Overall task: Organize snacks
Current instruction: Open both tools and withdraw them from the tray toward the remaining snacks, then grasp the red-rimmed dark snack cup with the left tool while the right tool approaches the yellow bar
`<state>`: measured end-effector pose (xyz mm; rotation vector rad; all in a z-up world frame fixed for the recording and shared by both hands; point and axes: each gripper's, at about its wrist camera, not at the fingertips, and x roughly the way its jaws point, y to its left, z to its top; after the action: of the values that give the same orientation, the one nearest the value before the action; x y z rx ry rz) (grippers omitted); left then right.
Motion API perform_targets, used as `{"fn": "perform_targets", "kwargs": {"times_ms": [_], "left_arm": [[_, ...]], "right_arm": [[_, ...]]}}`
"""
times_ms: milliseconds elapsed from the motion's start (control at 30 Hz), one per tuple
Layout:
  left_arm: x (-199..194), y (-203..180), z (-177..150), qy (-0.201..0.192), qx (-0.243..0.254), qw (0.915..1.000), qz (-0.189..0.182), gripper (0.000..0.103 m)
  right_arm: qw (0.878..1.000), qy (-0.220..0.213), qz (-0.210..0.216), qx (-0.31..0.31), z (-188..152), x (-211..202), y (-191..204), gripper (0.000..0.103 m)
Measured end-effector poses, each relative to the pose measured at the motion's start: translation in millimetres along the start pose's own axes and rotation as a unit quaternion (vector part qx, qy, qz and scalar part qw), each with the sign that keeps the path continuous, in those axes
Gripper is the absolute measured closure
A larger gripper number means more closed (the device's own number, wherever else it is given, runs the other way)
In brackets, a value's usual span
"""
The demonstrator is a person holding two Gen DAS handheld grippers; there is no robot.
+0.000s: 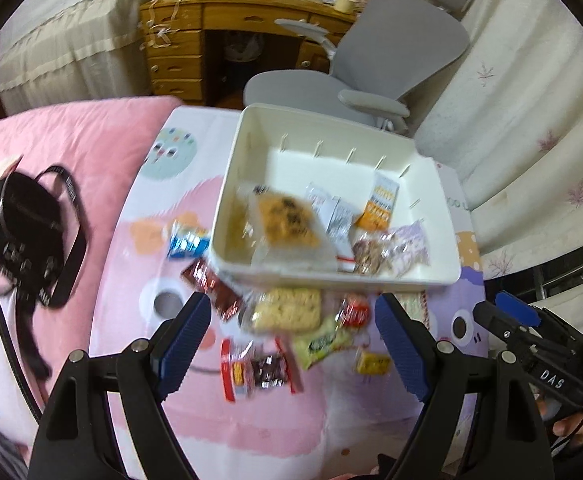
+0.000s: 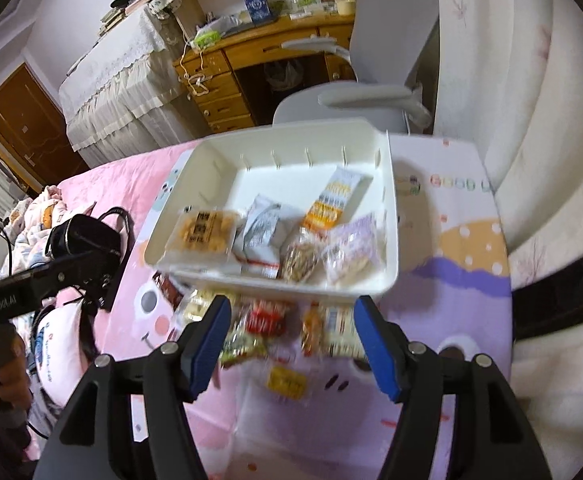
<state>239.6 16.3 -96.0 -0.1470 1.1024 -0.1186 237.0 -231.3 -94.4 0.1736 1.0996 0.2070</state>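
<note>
**Loose snacks lie just ahead of both open grippers, short of the bin**

Bedroom clutter frames both views: a wooden desk, a grey office chair and a pink cartoon-print cover on which the snacks are spread.

Left wrist view: the left gripper stands wide open with nothing between its blue pads. Straight ahead, between the fingertips and the white bin, lies a pale square cracker pack; a brown wrapper sits to its left, a red packet to its right, and a green pouch and a small yellow packet nearer the camera. A clear red-edged pack lies close between the fingers. The bin, beyond the pile, already holds several snacks.

Right wrist view: the right gripper is also open and empty, its jaws a little narrower. The red packet and an orange-and-white pack lie between its fingertips, against the bin's near wall; the yellow packet is nearer still. The left gripper's body shows at the left edge.

Judging from this, the right gripper is nearer the red and orange packs, the left nearer the cracker; either pick would then travel forward over the bin's near wall.
</note>
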Motion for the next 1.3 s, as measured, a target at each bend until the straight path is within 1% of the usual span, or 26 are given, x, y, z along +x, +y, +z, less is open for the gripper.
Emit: {"fn": "perform_targets", "kwargs": {"times_ms": [233, 467, 567, 700, 833, 1000, 1067, 1167, 1300], "left_arm": [[-2.1, 11.8, -49.6, 0.009, -0.043, 0.9988, 0.020, 0.020], [11.6, 23.4, -88.2, 0.034, -0.084, 0.9954, 0.033, 0.020], [21.8, 29.0, -97.1, 0.046, -0.098, 0.9934, 0.038, 0.020], [37.6, 39.4, -102.7, 0.062, -0.122, 0.9898, 0.038, 0.020], [56.2, 48.1, -104.5, 0.078, -0.138, 0.9866, 0.036, 0.020], [84.2, 61.1, -106.4, 0.110, -0.160, 0.9803, 0.035, 0.018], [94.6, 65.1, -106.9, 0.121, -0.165, 0.9783, 0.034, 0.018], [111.0, 70.7, -105.4, 0.135, -0.176, 0.9746, 0.028, 0.018], [127.4, 74.2, -101.3, 0.152, -0.177, 0.9721, 0.024, 0.018]], "right_arm": [[0.998, 0.052, 0.028, 0.019, -24.9, 8.9, -5.5, 0.038], [0.992, 0.109, 0.057, 0.041, -43.7, 26.4, -4.2, 0.038], [0.988, 0.134, 0.064, 0.037, -50.1, 36.1, 2.0, 0.033], [0.983, 0.167, 0.067, 0.020, -59.7, 50.4, 14.3, 0.028], [0.978, 0.198, 0.061, 0.017, -65.4, 66.7, 19.6, 0.028], [0.968, 0.238, 0.047, 0.067, -73.5, 92.1, 10.4, 0.028], [0.962, 0.255, 0.032, 0.086, -77.2, 104.0, 6.2, 0.028], [0.958, 0.267, 0.027, 0.103, -80.1, 116.3, 4.3, 0.028], [0.954, 0.272, 0.004, 0.126, -82.0, 128.5, -0.4, 0.028]]}}
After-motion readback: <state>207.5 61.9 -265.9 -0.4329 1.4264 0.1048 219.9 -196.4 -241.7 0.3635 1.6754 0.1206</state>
